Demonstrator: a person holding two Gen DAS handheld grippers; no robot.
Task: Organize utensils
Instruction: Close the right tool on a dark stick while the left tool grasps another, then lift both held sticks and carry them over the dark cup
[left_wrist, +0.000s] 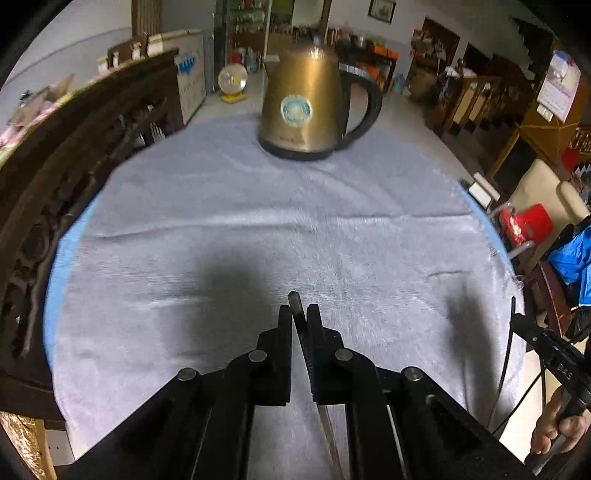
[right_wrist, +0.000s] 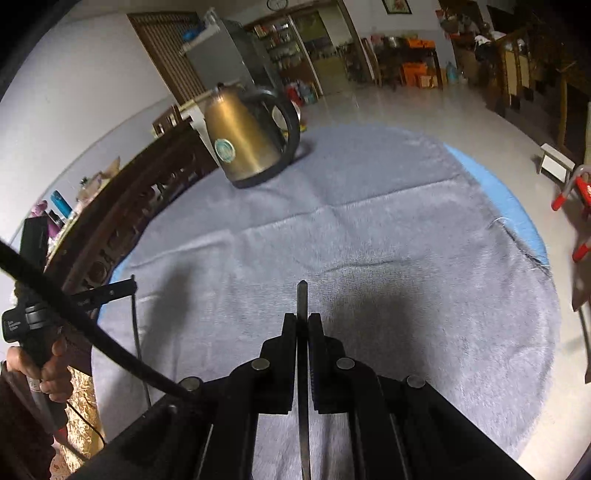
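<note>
Left wrist view: a slim metal utensil (left_wrist: 295, 306) is pinched between the closed jaws of the left gripper (left_wrist: 298, 314). Its long axis runs along the gripper, rounded tip pointing forward just past the fingertips, the rest trailing back under the camera and cut off at the bottom edge. Which kind of utensil it is cannot be made out.

Right wrist view: the right gripper (right_wrist: 302, 321) is likewise clamped on a second thin dark utensil (right_wrist: 302, 295), edge-on, tip forward beyond the jaws, its back end cut off below.

Both grippers hang above a grey towel (left_wrist: 258, 206) that covers the bench, with wide bare cloth ahead of them. A gold electric kettle (left_wrist: 306, 107) stands upright at the towel's far edge, handle to the right. A carved dark wooden rail (left_wrist: 74, 155) borders the left side; on the right the towel ends in a blue edge with floor beyond. Each view shows the person's other hand (right_wrist: 48, 365) at its margin, partly cropped. Background furniture is blurred.
</note>
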